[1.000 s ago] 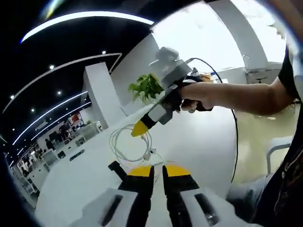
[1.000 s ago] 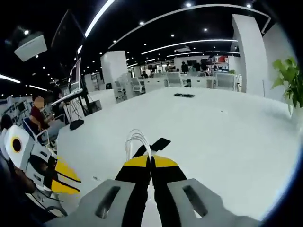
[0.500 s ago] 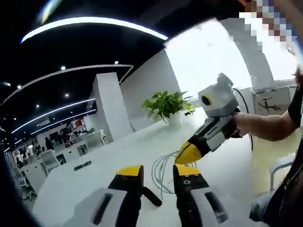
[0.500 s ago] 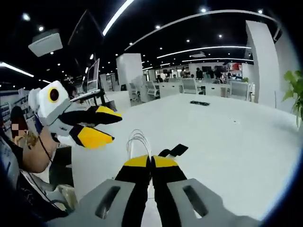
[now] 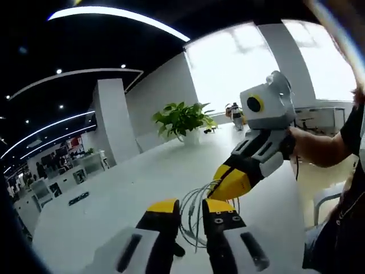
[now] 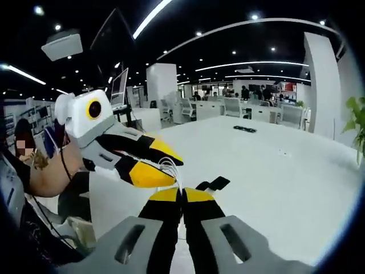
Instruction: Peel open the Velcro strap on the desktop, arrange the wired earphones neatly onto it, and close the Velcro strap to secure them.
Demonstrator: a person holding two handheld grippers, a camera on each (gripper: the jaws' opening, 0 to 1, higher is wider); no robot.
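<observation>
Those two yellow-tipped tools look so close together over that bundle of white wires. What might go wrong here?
The right hand-held gripper, jaws shut, seems to pinch the coiled white wired earphones, though the contact is hidden. A slip could let the loops spring apart.

The left hand-held gripper, jaws open, straddles those loops right beside the other's tip, so the two could bump or snag a strand.

The black Velcro strap lies just beyond and might get dragged along.

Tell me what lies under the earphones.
A black strap pokes out from under the earphones on the white desk. The grippers cover the rest.
</observation>
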